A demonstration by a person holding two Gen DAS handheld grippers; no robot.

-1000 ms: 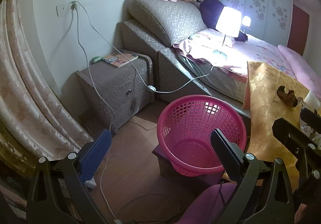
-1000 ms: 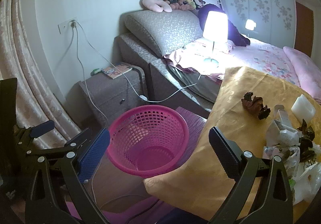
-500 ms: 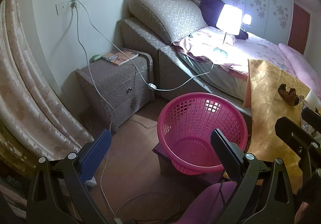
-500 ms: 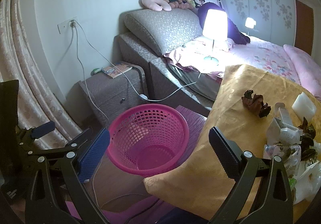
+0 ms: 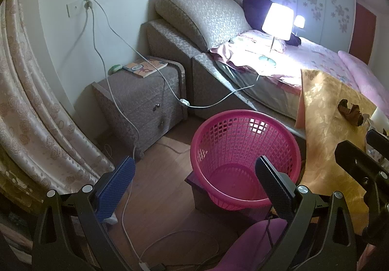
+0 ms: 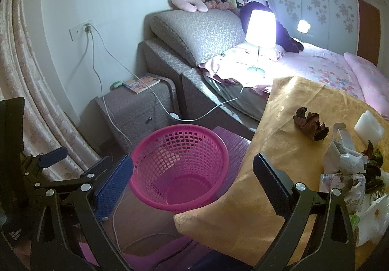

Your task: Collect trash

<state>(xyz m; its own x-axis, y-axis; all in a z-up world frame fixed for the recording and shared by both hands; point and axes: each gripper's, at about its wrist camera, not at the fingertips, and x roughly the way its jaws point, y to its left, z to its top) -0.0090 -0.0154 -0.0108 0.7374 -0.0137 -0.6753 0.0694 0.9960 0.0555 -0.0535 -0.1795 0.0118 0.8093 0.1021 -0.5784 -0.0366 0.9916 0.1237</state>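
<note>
A pink mesh basket [image 5: 245, 156] stands empty on a low stool beside a table with a gold cloth [image 6: 279, 149]; it also shows in the right wrist view [image 6: 180, 166]. Trash lies on the cloth: a brown crumpled wrapper [image 6: 308, 122], a white carton [image 6: 342, 149], a white block [image 6: 369, 126], and plastic bags [image 6: 364, 198]. My left gripper [image 5: 194, 188] is open and empty, just above the basket's near side. My right gripper [image 6: 193, 186] is open and empty over the basket and the table corner. The brown wrapper shows in the left wrist view [image 5: 350, 112].
A grey bedside cabinet [image 5: 143, 101] with a book stands left of the bed [image 5: 316, 59]. A lit lamp [image 5: 277, 21] sits on the bed. White cables [image 5: 126, 125] hang from a wall socket to the floor. A curtain [image 5: 31, 125] hangs at the left.
Both views have shifted only slightly; the left wrist camera has tilted a little so the basket sits marginally lower. Both grippers stay open and empty.
</note>
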